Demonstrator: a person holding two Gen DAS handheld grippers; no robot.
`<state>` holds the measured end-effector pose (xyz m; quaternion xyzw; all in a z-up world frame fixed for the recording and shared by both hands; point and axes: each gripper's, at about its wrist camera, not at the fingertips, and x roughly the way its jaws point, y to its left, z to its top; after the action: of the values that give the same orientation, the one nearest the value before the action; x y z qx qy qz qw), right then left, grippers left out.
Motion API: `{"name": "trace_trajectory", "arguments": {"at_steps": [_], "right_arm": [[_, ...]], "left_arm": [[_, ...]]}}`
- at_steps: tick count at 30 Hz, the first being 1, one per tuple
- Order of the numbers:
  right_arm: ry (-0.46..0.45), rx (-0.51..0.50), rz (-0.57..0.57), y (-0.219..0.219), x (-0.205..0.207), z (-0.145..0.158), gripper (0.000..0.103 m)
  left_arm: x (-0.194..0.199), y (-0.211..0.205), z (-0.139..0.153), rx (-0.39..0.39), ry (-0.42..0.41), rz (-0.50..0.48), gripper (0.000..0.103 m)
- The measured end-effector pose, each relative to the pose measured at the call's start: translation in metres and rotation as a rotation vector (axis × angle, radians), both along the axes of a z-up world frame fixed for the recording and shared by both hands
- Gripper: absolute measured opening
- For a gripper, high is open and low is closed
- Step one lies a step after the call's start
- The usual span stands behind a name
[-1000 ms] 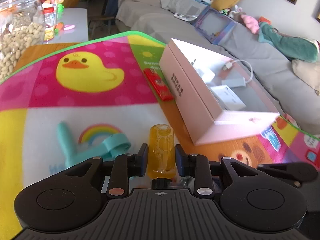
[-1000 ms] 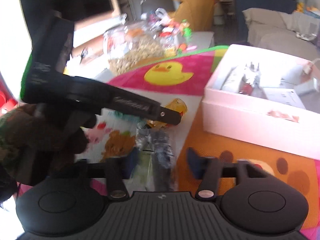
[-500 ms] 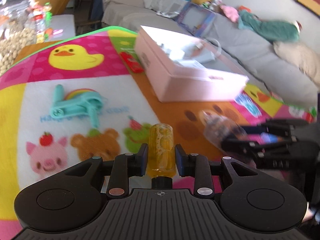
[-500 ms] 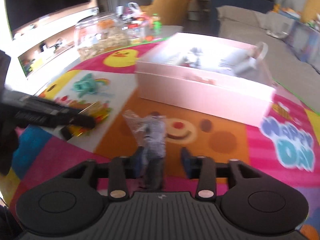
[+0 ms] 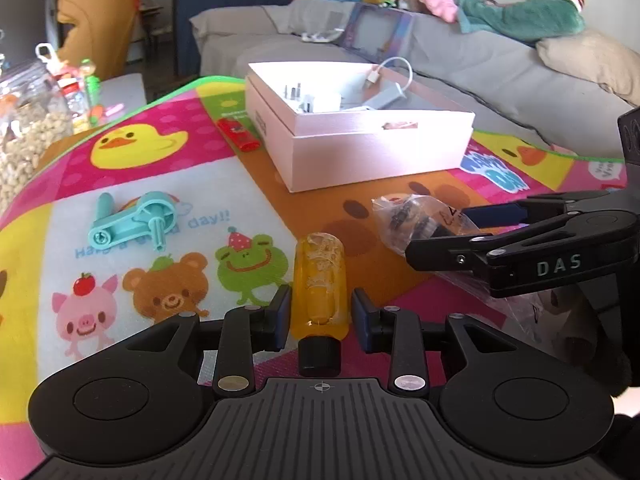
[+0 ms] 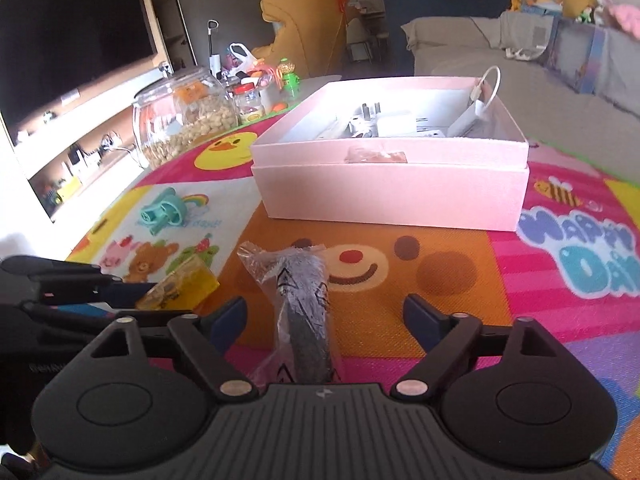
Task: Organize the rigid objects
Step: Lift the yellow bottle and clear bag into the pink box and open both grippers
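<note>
The translucent amber plastic handle with a black end cap [image 5: 319, 288] lies lengthwise between the pads of the left gripper [image 5: 320, 312], whose jaws are narrow and opening; slim gaps show on both sides, so the pads no longer press it. The crinkled clear plastic bag of dark small parts [image 6: 298, 312] lies on the orange bear panel of the colourful cartoon play mat [image 6: 440, 320] covering the surface, between the fingers of the right gripper [image 6: 324, 312], whose jaws stand wide and are opening, well clear of the bag. Both grippers point down at a slant; the right gripper's side reads "DAS". The mat reads "day!!" and "Happy Day". Farther off lie a teal plastic crank part [image 5: 134, 222], a red lighter [image 5: 238, 135] and an open pale pink cardboard box [image 6: 392, 184] holding white chargers and a cable
</note>
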<state>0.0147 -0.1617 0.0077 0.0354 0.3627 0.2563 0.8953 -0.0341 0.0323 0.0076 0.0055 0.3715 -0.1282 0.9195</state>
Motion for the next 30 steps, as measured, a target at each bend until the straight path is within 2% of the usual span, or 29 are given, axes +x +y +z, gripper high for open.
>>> {"name": "trace_trajectory", "arguments": {"at_steps": [4, 9, 10, 13, 17, 20, 22, 26, 30], "right_arm": [[0.033, 0.046, 0.02, 0.001, 0.0, -0.002, 0.103], [0.027, -0.001, 0.084, 0.009, -0.005, 0.0, 0.103], [0.026, -0.019, 0.092, 0.01, -0.006, 0.001, 0.102], [0.001, -0.109, 0.113, 0.014, -0.013, 0.004, 0.091], [-0.044, -0.216, 0.102, 0.008, -0.022, 0.005, 0.09], [-0.135, -0.318, 0.015, 0.0, -0.024, 0.008, 0.09], [-0.157, -0.317, -0.028, -0.007, -0.021, 0.013, 0.09], [-0.124, -0.254, -0.029, -0.013, -0.014, 0.016, 0.089], [-0.066, -0.213, -0.036, -0.011, -0.006, 0.007, 0.081]], "left_arm": [[-0.003, -0.003, -0.001, 0.019, -0.022, 0.009, 0.035], [-0.005, 0.002, -0.002, -0.011, -0.025, 0.016, 0.033], [-0.005, 0.004, -0.003, -0.019, -0.028, 0.016, 0.033], [-0.008, 0.006, -0.004, -0.035, -0.044, 0.021, 0.033], [-0.009, 0.005, -0.005, -0.039, -0.055, 0.025, 0.033], [-0.009, 0.006, -0.005, -0.043, -0.056, 0.026, 0.033], [-0.009, 0.006, -0.005, -0.042, -0.058, 0.027, 0.033], [-0.01, 0.006, -0.005, -0.042, -0.058, 0.027, 0.033], [-0.01, 0.005, -0.006, -0.038, -0.059, 0.028, 0.033]]}}
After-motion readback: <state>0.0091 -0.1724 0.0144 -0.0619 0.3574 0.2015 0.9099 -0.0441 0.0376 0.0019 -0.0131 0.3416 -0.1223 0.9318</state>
